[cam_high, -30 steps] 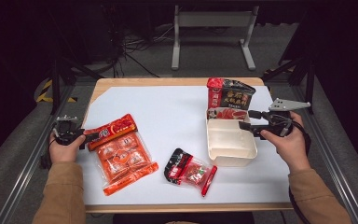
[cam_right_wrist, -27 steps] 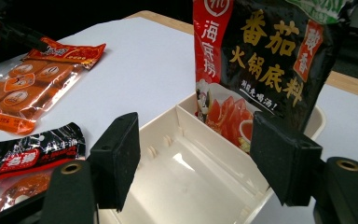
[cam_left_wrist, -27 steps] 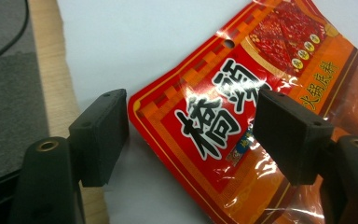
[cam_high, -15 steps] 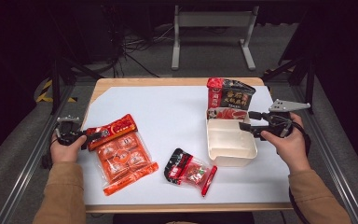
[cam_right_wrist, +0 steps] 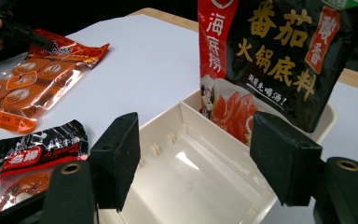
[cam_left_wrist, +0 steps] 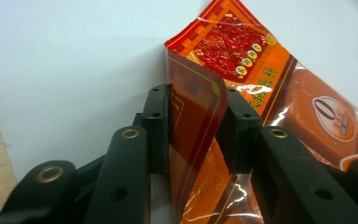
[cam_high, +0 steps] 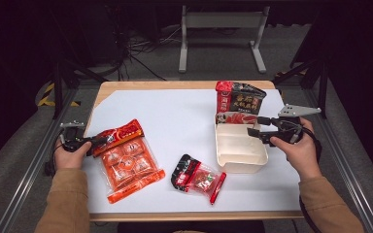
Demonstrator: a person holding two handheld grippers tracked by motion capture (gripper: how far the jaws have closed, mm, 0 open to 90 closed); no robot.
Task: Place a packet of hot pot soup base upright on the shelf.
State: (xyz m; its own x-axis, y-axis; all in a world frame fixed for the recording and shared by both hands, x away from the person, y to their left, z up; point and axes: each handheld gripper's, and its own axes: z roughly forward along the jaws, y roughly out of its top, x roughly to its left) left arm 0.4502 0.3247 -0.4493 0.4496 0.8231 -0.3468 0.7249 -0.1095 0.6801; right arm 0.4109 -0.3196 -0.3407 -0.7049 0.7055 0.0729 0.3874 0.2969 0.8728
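On the white tabletop (cam_high: 184, 121), near its left edge, the left hand-held gripper (cam_high: 93, 142) is clamped on the upper corner of an orange multi-pack pouch (cam_high: 128, 160); the left gripper view shows the film folded up between the two pads (cam_left_wrist: 157, 122), a grip on the flat seal rather than on the bulky portions, which probably suits lifting or dragging a limp pack. Most of the pouch lies flat on the tabletop. At the right, the right hand-held gripper (cam_high: 253, 134) hovers with its jaws apart over the right rim of a cream divided tray (cam_high: 238, 150), holding nothing; its position suggests it is ready to steady the tray or to receive an item. A black-and-red soup-base pouch (cam_right_wrist: 279, 56) stands upright in the tray's far compartment, leaning on the far wall, while the larger near compartment (cam_right_wrist: 191, 186) is empty, presumably left free for the other packs. A small red-and-black sachet (cam_high: 198, 177) lies flat between the orange pouch and the tray, close to the tray's near-left corner, untouched by either gripper.
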